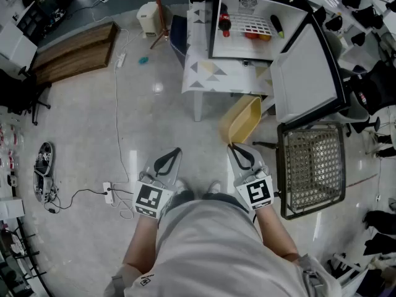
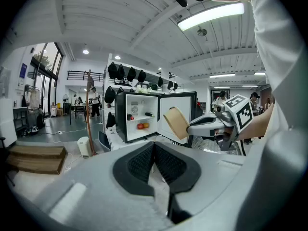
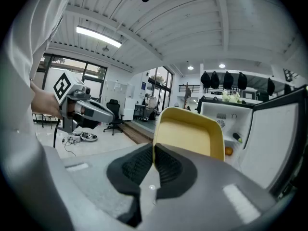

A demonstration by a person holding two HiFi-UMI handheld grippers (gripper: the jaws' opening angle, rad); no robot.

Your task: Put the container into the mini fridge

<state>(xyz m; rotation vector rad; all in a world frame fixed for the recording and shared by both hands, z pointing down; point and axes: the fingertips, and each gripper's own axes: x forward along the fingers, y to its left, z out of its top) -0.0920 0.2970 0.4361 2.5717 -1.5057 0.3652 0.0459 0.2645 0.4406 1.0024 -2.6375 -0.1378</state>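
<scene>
Right gripper (image 1: 234, 147) pinches container (image 1: 244, 119) rim, long axis toward mini fridge (image 1: 306, 73)

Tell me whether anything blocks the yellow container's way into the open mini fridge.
Nothing visible does. The right gripper holds the container by its rim, and the mini fridge stands ahead with its door swung open. Its lower compartment looks bare.

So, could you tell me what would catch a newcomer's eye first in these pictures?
The yellow container stands out first, pinched at its rim by the right gripper just ahead of the person. Beyond it, the mini fridge stands on a table with its door wide open; the left gripper is shut and empty.
</scene>
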